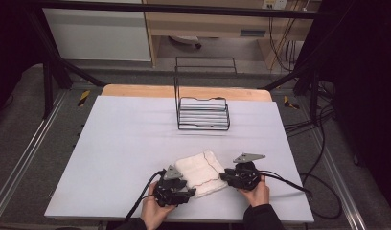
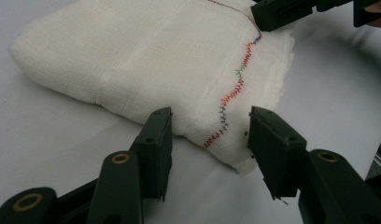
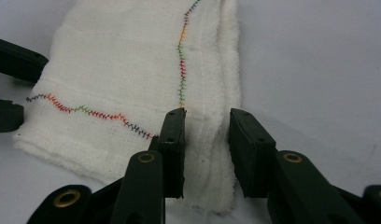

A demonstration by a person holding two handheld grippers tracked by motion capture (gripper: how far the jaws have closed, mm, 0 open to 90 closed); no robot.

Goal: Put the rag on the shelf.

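While both hands sit at table's [image 1: 112,139] near edge, folded white cloth [image 1: 202,171] w/ multicolour zigzag stitching [image 2: 231,93] lies flat btwn them. Left gripper [image 2: 209,135]: jaws wide apart, straddling cloth's near corner, gripping nothing. Right gripper [image 3: 206,140]: jaws part-open around cloth's edge, not clamped. Wire rack [image 1: 203,113] farther back, well apart.

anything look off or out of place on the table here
Nothing stands out. The folded white cloth lies flat and whole near the front edge, both grippers, left and right, open at its edges. The wire rack stands upright farther back.
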